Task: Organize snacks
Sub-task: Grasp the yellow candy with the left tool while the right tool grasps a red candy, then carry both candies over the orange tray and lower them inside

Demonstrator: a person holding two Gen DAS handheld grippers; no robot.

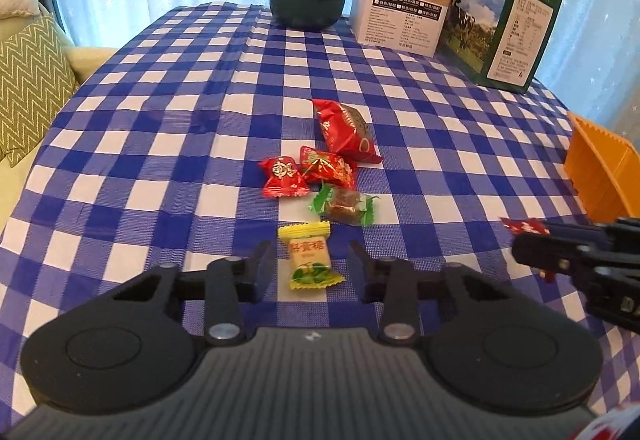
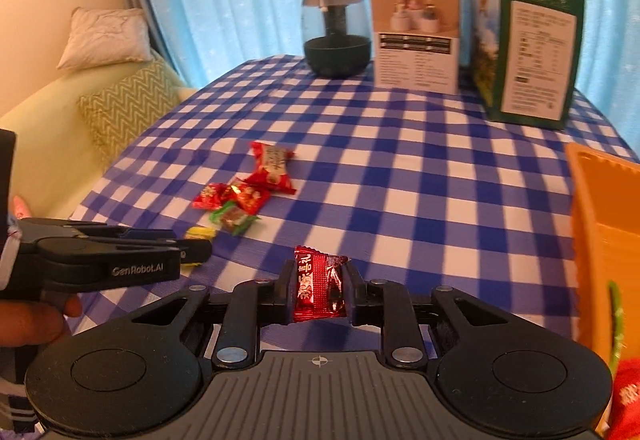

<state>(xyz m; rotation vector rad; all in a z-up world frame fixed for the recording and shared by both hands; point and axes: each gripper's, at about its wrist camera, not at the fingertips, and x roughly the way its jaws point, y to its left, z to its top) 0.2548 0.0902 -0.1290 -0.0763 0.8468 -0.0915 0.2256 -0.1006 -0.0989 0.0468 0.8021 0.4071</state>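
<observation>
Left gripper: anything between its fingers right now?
Yes. In the left wrist view the yellow candy lies on the cloth between the left gripper's fingers, gaps visible on both sides, so not pinched yet.

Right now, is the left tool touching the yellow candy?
Apart. The left wrist view shows the yellow candy lying between the left tool's fingers, with checked tablecloth visible on both sides of the wrapper.

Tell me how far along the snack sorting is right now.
Done: red packets already sit by the orange bin. In hand: the right gripper is shut on a red candy. The left gripper straddles the yellow candy, pads not pressing. Left: three red snacks and a green-wrapped candy on the checked cloth.
</observation>
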